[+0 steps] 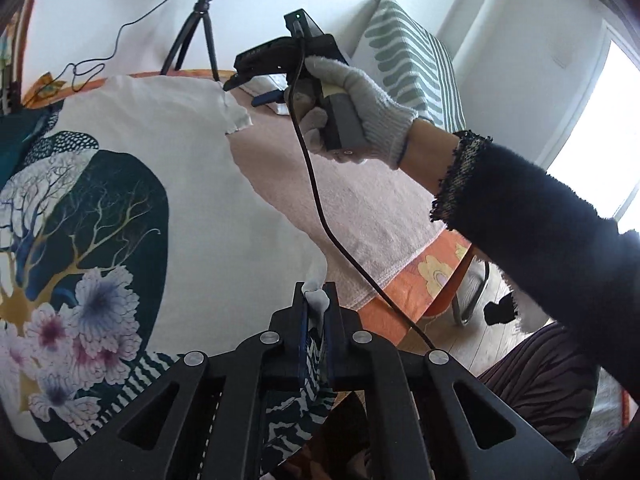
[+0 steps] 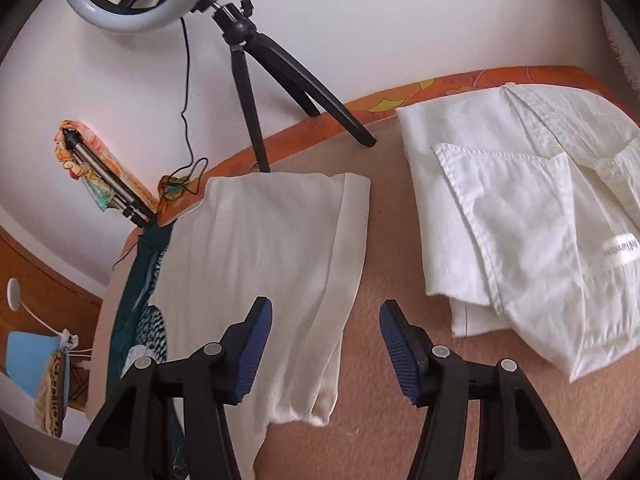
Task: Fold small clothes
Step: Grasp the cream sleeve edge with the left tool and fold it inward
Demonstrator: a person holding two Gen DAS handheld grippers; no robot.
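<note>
A white T-shirt with a dark tree-and-flower print (image 1: 120,208) lies on the pink towel (image 1: 360,216) covering the table. My left gripper (image 1: 316,300) is shut on the shirt's lower edge, white cloth bunched between its blue pads. My right gripper (image 2: 326,344) is open, its fingers straddling the edge of the shirt's white sleeve (image 2: 280,248) without gripping it. In the left wrist view the right gripper (image 1: 256,88) is held by a gloved hand above the sleeve tip (image 1: 236,116).
A folded white garment (image 2: 532,216) lies at the right on the towel. A ring light on a black tripod (image 2: 256,80) stands at the table's far edge by the wall. A green-striped cushion (image 1: 412,60) leans at the back. The gripper cable (image 1: 320,208) hangs across the towel.
</note>
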